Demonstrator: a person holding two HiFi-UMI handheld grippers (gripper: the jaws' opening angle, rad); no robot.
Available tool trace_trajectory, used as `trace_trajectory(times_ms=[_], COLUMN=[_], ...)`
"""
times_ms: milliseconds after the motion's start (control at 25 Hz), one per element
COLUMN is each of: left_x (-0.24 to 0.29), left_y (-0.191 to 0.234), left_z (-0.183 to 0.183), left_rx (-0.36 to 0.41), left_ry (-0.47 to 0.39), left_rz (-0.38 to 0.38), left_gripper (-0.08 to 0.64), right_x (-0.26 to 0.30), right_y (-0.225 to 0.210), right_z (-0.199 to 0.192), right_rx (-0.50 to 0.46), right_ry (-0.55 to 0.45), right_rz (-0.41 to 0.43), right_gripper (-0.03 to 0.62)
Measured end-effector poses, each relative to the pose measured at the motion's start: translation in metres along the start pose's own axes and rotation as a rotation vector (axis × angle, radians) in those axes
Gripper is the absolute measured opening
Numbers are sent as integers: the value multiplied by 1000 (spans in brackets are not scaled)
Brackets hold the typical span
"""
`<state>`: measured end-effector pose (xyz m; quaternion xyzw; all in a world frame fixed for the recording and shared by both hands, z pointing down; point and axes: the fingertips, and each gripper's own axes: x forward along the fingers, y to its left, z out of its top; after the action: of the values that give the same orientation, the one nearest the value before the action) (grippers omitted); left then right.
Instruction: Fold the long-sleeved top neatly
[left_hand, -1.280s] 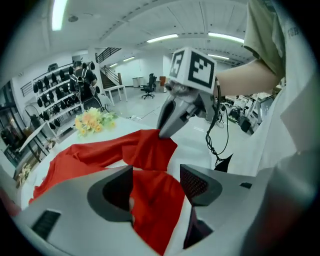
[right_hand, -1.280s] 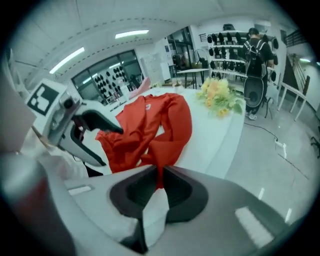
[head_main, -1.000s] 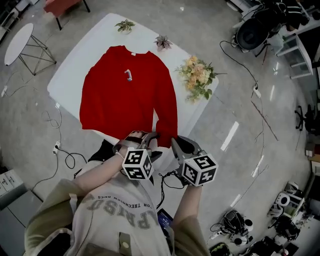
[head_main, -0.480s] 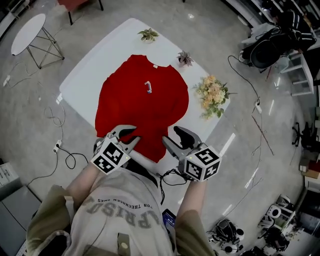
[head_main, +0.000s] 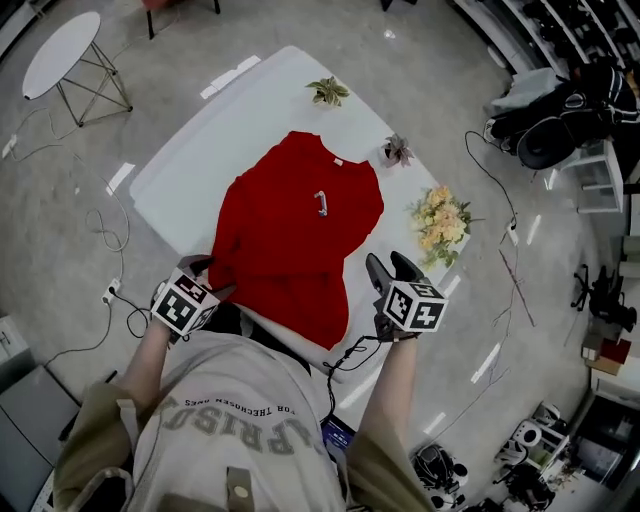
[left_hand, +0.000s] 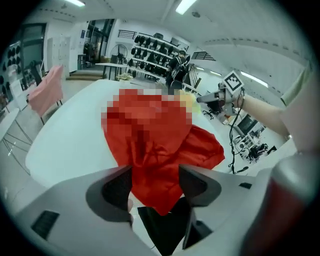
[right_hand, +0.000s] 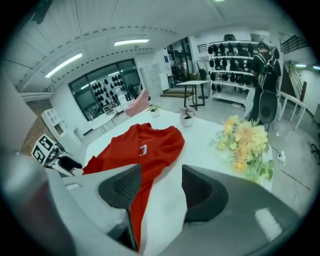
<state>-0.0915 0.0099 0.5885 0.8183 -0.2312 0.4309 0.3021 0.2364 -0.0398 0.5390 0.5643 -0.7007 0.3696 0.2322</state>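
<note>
White table (head_main: 190, 170) in a cluttered workshop room, with a red long-sleeved top (head_main: 290, 230) spread on it and a person at its near edge holding two grippers.

From overhead, the top fills the table's middle, collar toward the upper right, its lower edge draping over the near side at frame centre. The left gripper (head_main: 205, 270), at lower left, has its jaws apart, just opened, with red cloth between them. The right gripper (head_main: 388, 265), right of centre, is likewise spread and just opened, over bare tabletop beside the top's edge. A yellow bouquet (head_main: 440, 220) sits on the table's right side.
</note>
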Motion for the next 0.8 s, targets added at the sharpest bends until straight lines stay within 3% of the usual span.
trace_trajectory(times_ms=[160,280,360,400,440,600,680,800], left_x=[-10,8,22,28,31,37,40,34], left_y=[12,9,2,-3,-8,-24,-23,-23], left_z=[18,36,48,52,56,60,58,66], left_rx=[-50,-3,44,66,82,73,69,74], left_ry=[-64,-62,-53,-48,-48,-56,-44,-67], left_rz=[13,37,57,60,57,14,21,45], left_gripper=[281,281,279,276,275,275,275,275], right_x=[50,86,82,73,62,44,63,72], right_y=[-19,-29,-34,-37,-43,-80,-98,-108], right_z=[10,1,11,24,38,94,99,89], right_rx=[95,173,186,165,113,-251,-339,-295], right_ry=[11,72,52,33,25,122,207,238], right_rz=[-10,5,3,-16,-50,-274,-336,-330], right_gripper=[239,228,100,43,34,32,38,238])
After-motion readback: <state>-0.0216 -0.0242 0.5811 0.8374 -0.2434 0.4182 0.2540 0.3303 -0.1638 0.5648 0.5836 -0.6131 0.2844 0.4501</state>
